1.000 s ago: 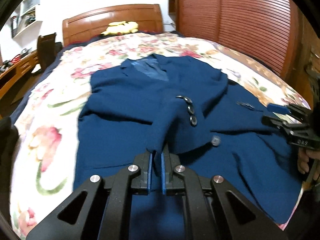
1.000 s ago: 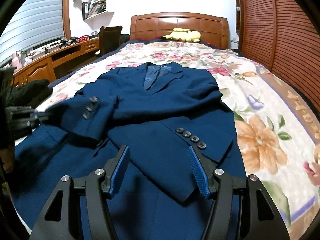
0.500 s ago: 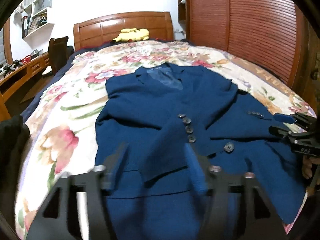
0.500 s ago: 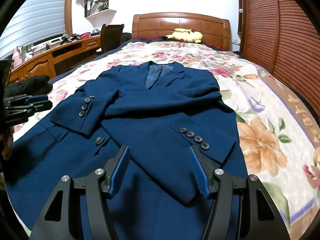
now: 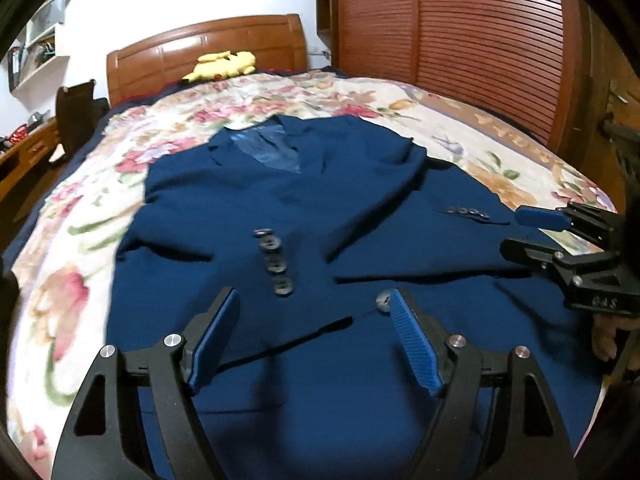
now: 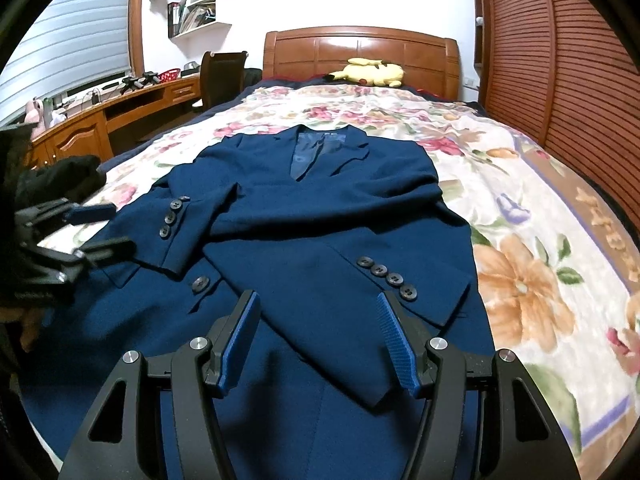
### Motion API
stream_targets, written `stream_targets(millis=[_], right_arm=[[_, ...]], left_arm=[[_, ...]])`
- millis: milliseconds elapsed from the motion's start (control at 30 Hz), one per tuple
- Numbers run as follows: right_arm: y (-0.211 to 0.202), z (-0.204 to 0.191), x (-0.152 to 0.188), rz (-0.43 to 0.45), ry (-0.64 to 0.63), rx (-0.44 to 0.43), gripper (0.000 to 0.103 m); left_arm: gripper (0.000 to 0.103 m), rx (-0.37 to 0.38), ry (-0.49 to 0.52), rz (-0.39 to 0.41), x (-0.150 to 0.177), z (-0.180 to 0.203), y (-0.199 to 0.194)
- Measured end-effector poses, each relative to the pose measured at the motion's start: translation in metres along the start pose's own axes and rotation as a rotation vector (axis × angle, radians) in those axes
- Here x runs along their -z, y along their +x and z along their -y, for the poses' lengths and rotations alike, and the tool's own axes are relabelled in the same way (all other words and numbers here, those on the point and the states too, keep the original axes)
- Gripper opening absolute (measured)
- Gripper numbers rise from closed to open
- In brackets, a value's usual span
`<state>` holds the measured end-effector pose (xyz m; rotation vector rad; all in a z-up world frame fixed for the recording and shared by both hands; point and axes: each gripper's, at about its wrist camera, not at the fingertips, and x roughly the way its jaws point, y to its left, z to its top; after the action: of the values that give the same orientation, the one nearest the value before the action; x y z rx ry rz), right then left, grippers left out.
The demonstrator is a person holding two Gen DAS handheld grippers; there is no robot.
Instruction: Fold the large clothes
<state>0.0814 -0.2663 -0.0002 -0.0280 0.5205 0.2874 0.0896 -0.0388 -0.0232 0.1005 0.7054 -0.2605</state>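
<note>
My left gripper (image 5: 312,338) hangs over the lower front of the navy jacket (image 5: 360,208) with its jaws spread wide and nothing between them; my right gripper (image 6: 318,340) is likewise apart and empty, poised over the jacket's hem; the jacket lies face up on the flowered bedspread (image 6: 520,208), collar toward the headboard (image 6: 360,48), well short of the yellow plush toy (image 6: 370,72) by the pillows; both sleeves are already laid across the chest, the left sleeve (image 6: 176,232) with its cuff buttons just above the single front button (image 6: 201,283), the right sleeve (image 6: 384,276) slanting down so its cuff sits just ahead of my right gripper; I judge the cloth to be a fairly thick suiting, soft enough to drape yet with some body from lining and padded shoulders, so it should fold in broad panels and not crumple, though the stacked sleeves may slide if dragged; it looks heavy for one grip, so I would take hold at the bottom hem, one gripper near each lower corner, pinching through both layers clear of the buttons, and lift evenly toward the collar; the smooth lining (image 5: 272,150) at the neck looks slippery, so I would avoid gripping there.
</note>
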Motion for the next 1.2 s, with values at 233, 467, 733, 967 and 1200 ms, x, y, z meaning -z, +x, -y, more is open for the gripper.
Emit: stream_targets(millis=[233, 467, 733, 967, 1200], right_arm=[[-0.003, 0.006, 0.002, -0.018, -0.002, -0.002, 0.069], [-0.01, 0.02, 0.003, -0.017, 0.026, 0.015, 0.07], [-0.014, 0.023, 0.004, -0.016, 0.042, 0.015, 0.07], [-0.015, 0.025, 0.004, -0.015, 0.041, 0.015, 0.07], [-0.014, 0.023, 0.002, -0.011, 0.031, 0.024, 0.07]], left_arm=[[0.056, 0.022, -0.065, -0.104, -0.003, -0.002, 0.034], [0.036, -0.022, -0.046, -0.166, 0.002, 0.004, 0.051], [0.005, -0.018, -0.038, -0.093, 0.004, 0.001, 0.027], [0.004, 0.036, 0.029, 0.023, 0.011, 0.005, -0.028], [0.004, 0.104, 0.072, 0.015, 0.028, 0.003, -0.053]])
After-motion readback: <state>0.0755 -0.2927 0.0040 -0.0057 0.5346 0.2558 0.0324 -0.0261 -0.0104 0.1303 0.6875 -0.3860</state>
